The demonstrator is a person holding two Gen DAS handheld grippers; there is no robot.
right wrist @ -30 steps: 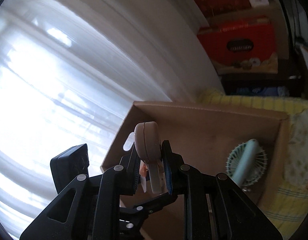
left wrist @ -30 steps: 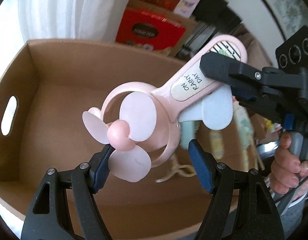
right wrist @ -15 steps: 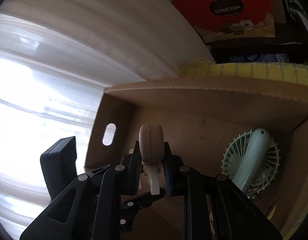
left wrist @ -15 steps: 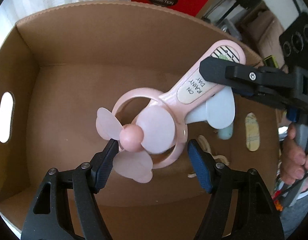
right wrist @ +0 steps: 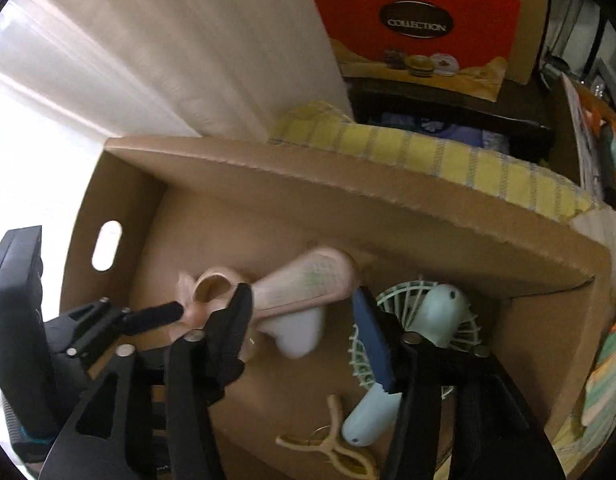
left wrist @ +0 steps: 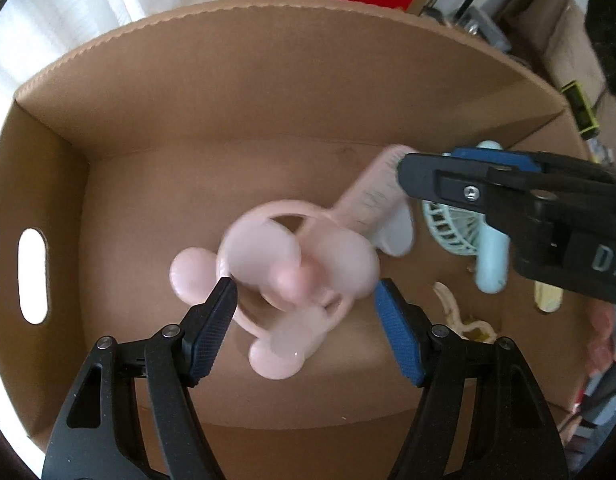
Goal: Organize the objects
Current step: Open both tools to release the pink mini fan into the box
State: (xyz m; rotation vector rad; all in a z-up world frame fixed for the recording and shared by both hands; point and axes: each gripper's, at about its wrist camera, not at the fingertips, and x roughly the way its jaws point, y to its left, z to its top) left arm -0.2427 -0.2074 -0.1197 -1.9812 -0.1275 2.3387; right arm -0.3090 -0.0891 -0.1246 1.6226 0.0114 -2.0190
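Here the right tongs (right wrist: 304,312), jaws just sprung apart, release the pink fan (left wrist: 296,272), blurred above the cardboard box (left wrist: 236,76) floor between the open, empty left tongs (left wrist: 304,300); tumbling, it could strike the mint fan (right wrist: 428,320).

Both the left gripper (left wrist: 304,314) and the right gripper (right wrist: 304,330) have black plastic arms with triangular cut-outs, small silver screws at the joints and blue ribbed pads on the fingers (left wrist: 400,340), and one body carries pale raised letters.
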